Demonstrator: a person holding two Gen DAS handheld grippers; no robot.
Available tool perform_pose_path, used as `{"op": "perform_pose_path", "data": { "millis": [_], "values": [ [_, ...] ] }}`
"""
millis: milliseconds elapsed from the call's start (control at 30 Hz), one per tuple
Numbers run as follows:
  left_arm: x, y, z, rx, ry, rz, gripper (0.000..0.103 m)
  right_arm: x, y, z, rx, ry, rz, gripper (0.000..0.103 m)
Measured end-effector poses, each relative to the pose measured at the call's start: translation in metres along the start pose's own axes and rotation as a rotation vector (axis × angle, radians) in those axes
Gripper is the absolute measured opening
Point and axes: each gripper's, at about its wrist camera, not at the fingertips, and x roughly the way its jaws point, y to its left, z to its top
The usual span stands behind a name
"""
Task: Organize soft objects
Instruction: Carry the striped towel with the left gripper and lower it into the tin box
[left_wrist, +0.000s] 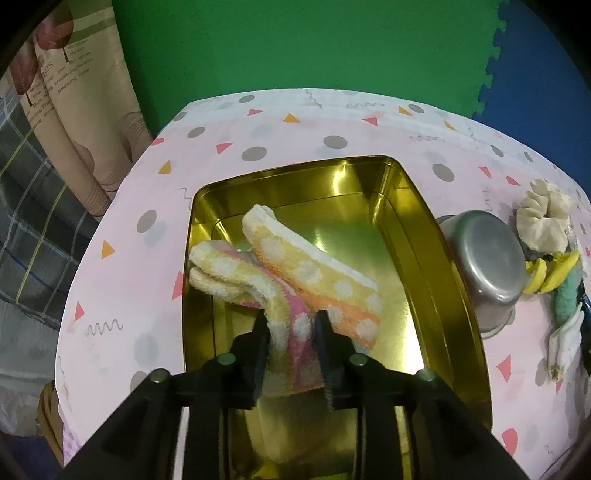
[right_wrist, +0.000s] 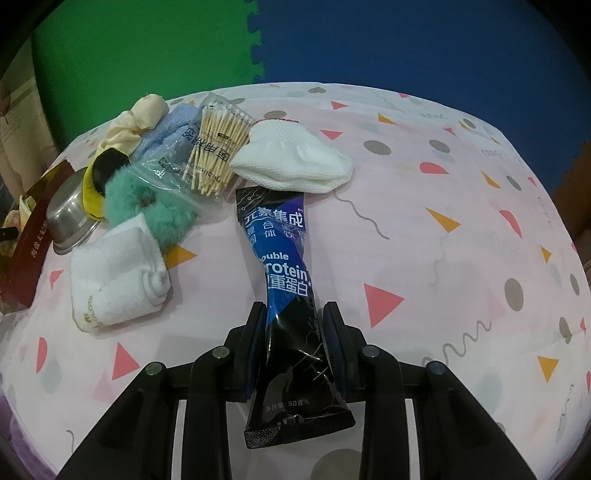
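A gold tin (left_wrist: 436, 258) stands open on the pink patterned tablecloth (left_wrist: 129, 295). Inside it lie two fluffy dotted socks, one orange and yellow (left_wrist: 321, 273), the other yellow and pink (left_wrist: 236, 280). My left gripper (left_wrist: 292, 325) hangs over the tin with the pink sock's end loose between its spread fingers. My right gripper (right_wrist: 295, 317) is shut on the lower end of a blue and black protein bar packet (right_wrist: 284, 258), whose far end reaches under a white knitted sock (right_wrist: 295, 162).
An upturned steel bowl (left_wrist: 484, 258) sits right of the tin, with cream (left_wrist: 543, 218) and yellow (left_wrist: 550, 273) scrunchies beyond. A folded white towel (right_wrist: 118, 280), a teal fluffy scrunchie (right_wrist: 155, 210), a cotton swab bag (right_wrist: 214, 151) and a blue cloth (right_wrist: 166, 129) crowd the left.
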Motion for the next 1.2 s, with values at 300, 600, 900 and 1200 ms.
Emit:
{"op": "perform_pose_path", "data": {
  "millis": [300, 600, 900, 1200],
  "values": [
    [-0.026, 0.002, -0.015, -0.047, -0.044, -0.038, 0.037, -0.014, 0.000, -0.006, 0.018, 0.008, 0.032, 0.028],
    [-0.053, -0.002, -0.034, -0.092, -0.116, -0.032, 0.037, -0.037, 0.004, -0.013, 0.023, -0.013, 0.037, 0.026],
    [-0.063, -0.006, -0.043, -0.116, -0.151, -0.047, 0.037, -0.053, 0.013, -0.012, 0.000, -0.043, 0.010, 0.024],
    [-0.066, -0.009, -0.044, -0.112, -0.168, -0.053, 0.037, -0.021, 0.020, -0.018, -0.062, 0.125, 0.022, 0.028]
  ]
}}
